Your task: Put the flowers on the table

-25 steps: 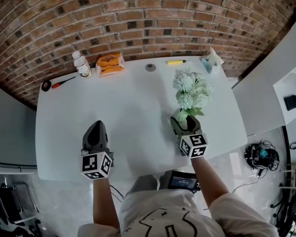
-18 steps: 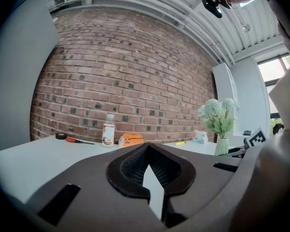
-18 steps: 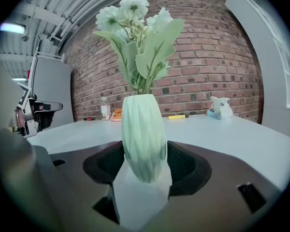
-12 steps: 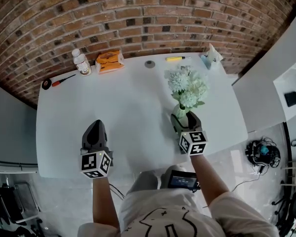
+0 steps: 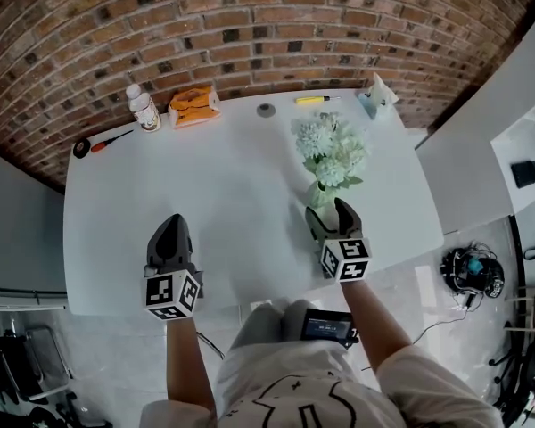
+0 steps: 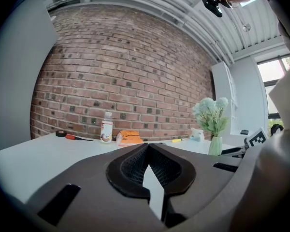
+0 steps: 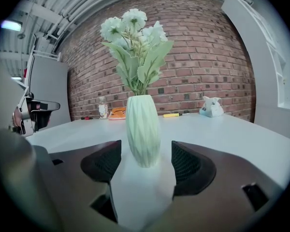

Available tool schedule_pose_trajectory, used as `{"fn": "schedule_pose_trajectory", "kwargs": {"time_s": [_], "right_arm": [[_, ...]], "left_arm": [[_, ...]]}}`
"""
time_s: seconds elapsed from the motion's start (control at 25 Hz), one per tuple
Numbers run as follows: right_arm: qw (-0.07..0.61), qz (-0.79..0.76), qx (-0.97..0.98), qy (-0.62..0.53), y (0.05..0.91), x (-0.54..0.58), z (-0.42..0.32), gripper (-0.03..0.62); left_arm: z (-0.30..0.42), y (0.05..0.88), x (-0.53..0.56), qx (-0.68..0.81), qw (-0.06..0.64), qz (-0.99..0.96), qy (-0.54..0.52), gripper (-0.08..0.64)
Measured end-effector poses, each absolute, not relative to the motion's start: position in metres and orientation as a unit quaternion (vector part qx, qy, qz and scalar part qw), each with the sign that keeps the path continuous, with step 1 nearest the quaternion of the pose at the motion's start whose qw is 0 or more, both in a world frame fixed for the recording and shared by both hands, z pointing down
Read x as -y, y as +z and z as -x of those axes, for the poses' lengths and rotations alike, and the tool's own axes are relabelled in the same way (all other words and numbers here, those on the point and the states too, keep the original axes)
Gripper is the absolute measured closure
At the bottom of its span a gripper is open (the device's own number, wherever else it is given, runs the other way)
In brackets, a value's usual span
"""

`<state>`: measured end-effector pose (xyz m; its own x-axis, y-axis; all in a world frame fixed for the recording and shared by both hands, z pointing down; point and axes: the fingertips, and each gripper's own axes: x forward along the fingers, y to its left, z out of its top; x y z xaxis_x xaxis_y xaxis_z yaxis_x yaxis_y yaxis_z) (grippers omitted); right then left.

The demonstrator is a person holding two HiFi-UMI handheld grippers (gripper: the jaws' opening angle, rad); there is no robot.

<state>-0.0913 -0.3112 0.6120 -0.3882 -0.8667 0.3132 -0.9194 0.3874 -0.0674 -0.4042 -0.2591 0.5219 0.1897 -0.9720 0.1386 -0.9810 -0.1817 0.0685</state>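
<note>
Pale-green vase (image 7: 142, 124) stands free inside your right tongs (image 7: 145, 151), jaws just opened — withdraw crooked and you topple it; left tongs (image 6: 148, 149) clenched, empty.

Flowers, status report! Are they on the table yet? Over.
Right gripper open, jaws just opened, astride pale green ribbed vase, not touching. White flowers in vase upright on white table. Left gripper shut, empty. Orange packet, clear bottle at far edge.
</note>
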Motion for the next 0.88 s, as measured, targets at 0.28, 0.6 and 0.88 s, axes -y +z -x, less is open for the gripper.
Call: {"fn": "schedule_pose_trajectory", "kwargs": {"time_s": [0.28,0.6,0.88], "right_arm": [[0.119,-0.514,0.840,0.128,0.596,0.297,0.076,0.325],[0.111,-0.494,0.855,0.114,0.553,0.285,0.067,0.325],[0.089,-0.486,0.864,0.097,0.508,0.278,0.059,0.325]], "left_arm": [[0.382,0.511,0.251,0.631,0.071,-0.772,0.035,0.548],[0.359,0.483,0.236,0.638,0.068,-0.767,0.030,0.548],[0.347,0.453,0.230,0.642,0.052,-0.764,0.025,0.548]]}}
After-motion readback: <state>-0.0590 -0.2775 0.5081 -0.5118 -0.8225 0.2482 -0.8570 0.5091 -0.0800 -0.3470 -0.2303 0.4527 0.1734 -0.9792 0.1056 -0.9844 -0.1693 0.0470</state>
